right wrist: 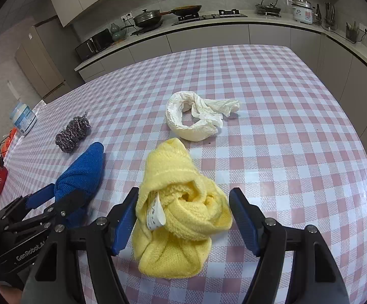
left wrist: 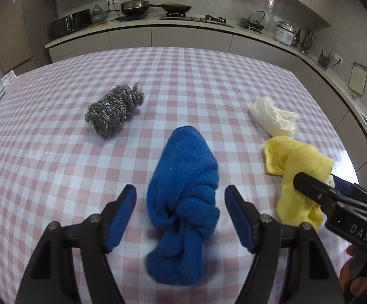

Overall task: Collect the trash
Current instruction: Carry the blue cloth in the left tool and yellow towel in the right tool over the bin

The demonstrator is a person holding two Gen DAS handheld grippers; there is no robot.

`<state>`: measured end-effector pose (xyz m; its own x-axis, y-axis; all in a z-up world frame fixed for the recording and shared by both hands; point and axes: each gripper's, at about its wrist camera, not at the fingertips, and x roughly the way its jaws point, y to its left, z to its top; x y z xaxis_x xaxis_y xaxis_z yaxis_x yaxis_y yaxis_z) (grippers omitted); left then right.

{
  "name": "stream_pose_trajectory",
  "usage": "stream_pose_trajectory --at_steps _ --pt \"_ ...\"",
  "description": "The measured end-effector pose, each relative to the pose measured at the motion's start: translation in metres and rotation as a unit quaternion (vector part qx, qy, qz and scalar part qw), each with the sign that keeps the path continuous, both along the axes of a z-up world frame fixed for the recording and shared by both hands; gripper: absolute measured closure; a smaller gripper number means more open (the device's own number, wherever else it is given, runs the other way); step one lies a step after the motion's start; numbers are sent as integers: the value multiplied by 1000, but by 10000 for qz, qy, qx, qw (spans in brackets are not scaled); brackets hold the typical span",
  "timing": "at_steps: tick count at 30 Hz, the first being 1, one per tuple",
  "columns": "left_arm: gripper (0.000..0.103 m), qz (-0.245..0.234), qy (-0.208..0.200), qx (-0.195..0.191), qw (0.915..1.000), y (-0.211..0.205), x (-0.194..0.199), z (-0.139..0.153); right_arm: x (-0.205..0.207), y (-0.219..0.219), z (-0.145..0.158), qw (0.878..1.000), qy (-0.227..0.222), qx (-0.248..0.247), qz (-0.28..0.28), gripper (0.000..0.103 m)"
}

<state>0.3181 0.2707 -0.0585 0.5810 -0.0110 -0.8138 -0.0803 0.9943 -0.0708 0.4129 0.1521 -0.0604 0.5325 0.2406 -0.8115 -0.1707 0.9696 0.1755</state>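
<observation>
Scourer (left wrist: pixel 115 110) behind left towel (left wrist: pixel 183 197); wrapper (right wrist: pixel 196 116) behind right towel (right wrist: pixel 180 217).

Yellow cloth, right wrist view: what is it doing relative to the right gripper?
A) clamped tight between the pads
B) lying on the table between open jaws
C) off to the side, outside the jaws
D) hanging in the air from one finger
B: the yellow cloth lies on the checked tablecloth, with the right gripper open around it, a gap showing at the right-hand pad.

It was a home kitchen: a gas hob (left wrist: pixel 196 18) with pans, a rice cooker (right wrist: pixel 302 9), and a gingham-covered table (left wrist: pixel 183 76)
</observation>
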Motion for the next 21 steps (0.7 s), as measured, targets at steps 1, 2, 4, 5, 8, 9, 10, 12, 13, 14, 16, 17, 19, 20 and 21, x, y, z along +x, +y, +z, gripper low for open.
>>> stream_pose_trajectory --at_steps 1,2,4,5,8,9,10,12,13,14,16,17,19,20,21 --pt "30 7 22 3 10000 1 3 -2 1 0 -1 10000 9 -16 -7 30" --pt "30 11 52 -21 10000 2 5 -5 3 1 -2 10000 31 -26 -18 30" --pt "35 -13 176 -164 9997 4 8 -11 4 1 -6 10000 91 1 -30 30" --pt "41 -16 207 -225 9995 4 6 -14 3 0 -7 9999 89 47 -24 30" --pt "58 -54 159 -162 9997 2 2 -14 1 2 -9 9999 67 80 36 49" --pt "60 -58 148 -206 9997 1 0 -13 0 3 -9 9999 50 95 49 52" --pt "62 -50 148 -257 9995 2 -1 -13 0 4 -9 9999 46 104 73 56" --pt "63 -44 140 -308 9994 2 -3 -11 -2 5 -6 9998 -6 148 118 58" --pt "63 -45 132 -332 9994 2 -6 -10 -4 5 -3 9998 -35 160 141 59" --pt "63 -45 109 -352 9993 1 -9 -8 -6 5 -1 9997 -57 171 171 59" --pt "63 -47 55 -353 9993 -1 -16 -3 -10 3 4 9995 -117 194 202 59" --pt "63 -60 32 -351 9994 -3 -19 -1 -12 1 6 9995 -136 215 212 59" --pt "63 -79 -10 -363 9993 -6 -23 5 -15 -4 10 9993 -169 260 223 59" --pt "63 -92 -39 -358 9993 -9 -26 7 -17 -7 12 9992 -190 281 223 59" --pt "63 -107 -63 -359 9993 -12 -28 10 -20 -10 15 9990 -209 313 219 59"
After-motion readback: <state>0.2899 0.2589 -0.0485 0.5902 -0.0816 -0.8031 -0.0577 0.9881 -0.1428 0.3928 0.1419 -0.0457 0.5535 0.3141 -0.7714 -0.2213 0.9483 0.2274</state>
